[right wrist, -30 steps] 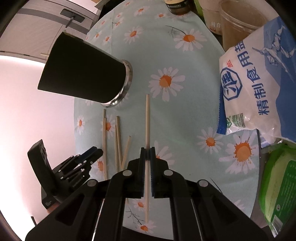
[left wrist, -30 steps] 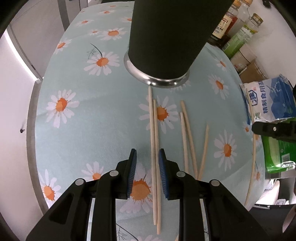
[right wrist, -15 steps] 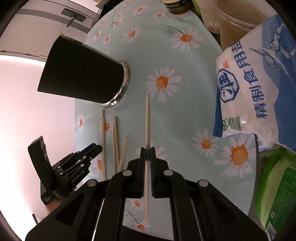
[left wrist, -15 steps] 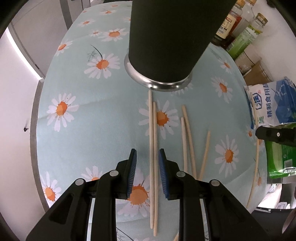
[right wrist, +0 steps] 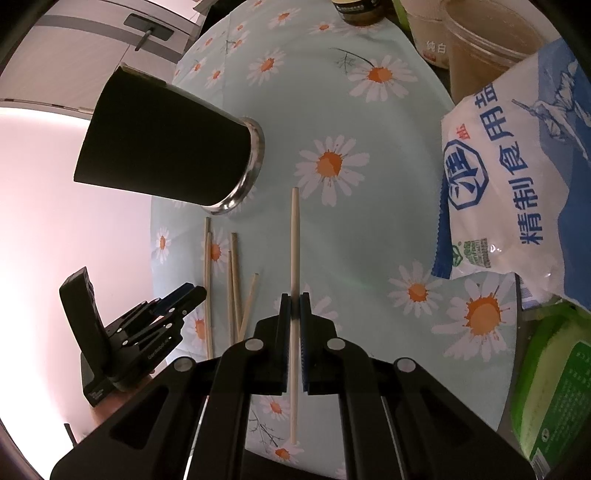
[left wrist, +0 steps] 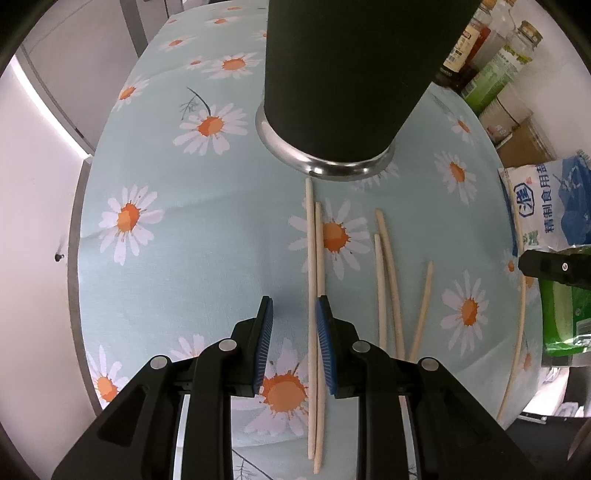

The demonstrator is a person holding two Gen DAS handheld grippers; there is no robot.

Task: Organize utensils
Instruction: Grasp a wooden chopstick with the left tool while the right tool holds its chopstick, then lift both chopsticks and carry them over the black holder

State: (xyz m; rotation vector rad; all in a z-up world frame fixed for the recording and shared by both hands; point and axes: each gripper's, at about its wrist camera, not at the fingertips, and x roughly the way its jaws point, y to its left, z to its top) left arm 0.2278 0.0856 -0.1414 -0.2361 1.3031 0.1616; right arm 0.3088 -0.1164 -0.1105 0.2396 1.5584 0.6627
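Since a second ago the left gripper (left wrist: 293, 314) has eased back along the chopstick pair (left wrist: 314, 280), jaws apart. The right gripper (right wrist: 294, 306) clamps one chopstick (right wrist: 294, 240) above the counter (right wrist: 369, 221). The black holder's (left wrist: 347, 74) mouth is cut off.

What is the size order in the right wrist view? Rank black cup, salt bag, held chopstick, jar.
1. salt bag and black cup: look alike; the bag is nearer and cropped.
2. held chopstick: long but thin.
3. jar: farthest and cropped, so unsure.
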